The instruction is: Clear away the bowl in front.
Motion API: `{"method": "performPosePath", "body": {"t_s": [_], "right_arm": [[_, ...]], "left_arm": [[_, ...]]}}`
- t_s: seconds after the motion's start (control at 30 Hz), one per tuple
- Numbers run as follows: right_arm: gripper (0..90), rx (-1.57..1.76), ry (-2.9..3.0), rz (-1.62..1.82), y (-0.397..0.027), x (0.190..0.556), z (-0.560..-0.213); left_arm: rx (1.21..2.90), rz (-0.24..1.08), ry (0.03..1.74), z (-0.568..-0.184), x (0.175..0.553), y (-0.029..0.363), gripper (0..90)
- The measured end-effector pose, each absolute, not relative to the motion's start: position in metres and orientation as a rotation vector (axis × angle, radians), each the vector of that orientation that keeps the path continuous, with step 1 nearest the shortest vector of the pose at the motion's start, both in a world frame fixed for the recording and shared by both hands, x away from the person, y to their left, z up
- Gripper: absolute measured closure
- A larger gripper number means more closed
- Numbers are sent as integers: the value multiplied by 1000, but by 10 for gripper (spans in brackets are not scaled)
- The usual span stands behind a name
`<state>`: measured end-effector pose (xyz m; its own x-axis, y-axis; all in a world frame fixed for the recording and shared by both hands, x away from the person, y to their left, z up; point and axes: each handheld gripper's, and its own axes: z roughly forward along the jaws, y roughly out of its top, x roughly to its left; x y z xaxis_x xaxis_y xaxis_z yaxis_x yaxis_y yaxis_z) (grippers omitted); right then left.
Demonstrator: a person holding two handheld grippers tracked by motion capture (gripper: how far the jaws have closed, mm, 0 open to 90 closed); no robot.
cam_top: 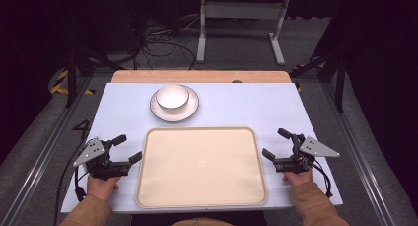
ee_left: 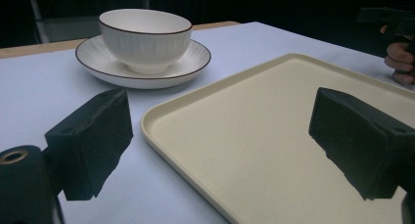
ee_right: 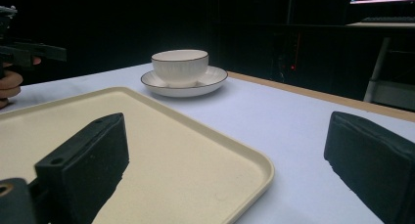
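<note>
The person wears tan sleeves, seen at the lower left and lower right of the high view. The left gripper (cam_top: pixel 121 148) is black, topped by a grey three-cornered plate dotted with small dark screws, and a black cable trails from it at the lower left. The right gripper (cam_top: pixel 277 143) matches it, plate and cable alike. In the left gripper view the blocky black jaws have a rough, matte face, and a brass-ringed hole sits at the lower left.
</note>
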<state>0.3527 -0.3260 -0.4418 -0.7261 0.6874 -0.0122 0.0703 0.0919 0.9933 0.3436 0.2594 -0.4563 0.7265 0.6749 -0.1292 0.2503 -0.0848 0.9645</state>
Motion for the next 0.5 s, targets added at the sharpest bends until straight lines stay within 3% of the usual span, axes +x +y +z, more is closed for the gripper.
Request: {"method": "performPosePath", "body": {"t_s": [0.23,0.33,0.5], "right_arm": [[30,746,1895,1677,-326,353,-442],[30,744,1895,1677,-326,353,-442],[30,742,1897,1678,-326,353,-442]], "left_arm": [[1646,460,757,-453,340,262,123],[1660,392,785,-452,340,262,148],[1648,400,768,-452,339,262,163]]}}
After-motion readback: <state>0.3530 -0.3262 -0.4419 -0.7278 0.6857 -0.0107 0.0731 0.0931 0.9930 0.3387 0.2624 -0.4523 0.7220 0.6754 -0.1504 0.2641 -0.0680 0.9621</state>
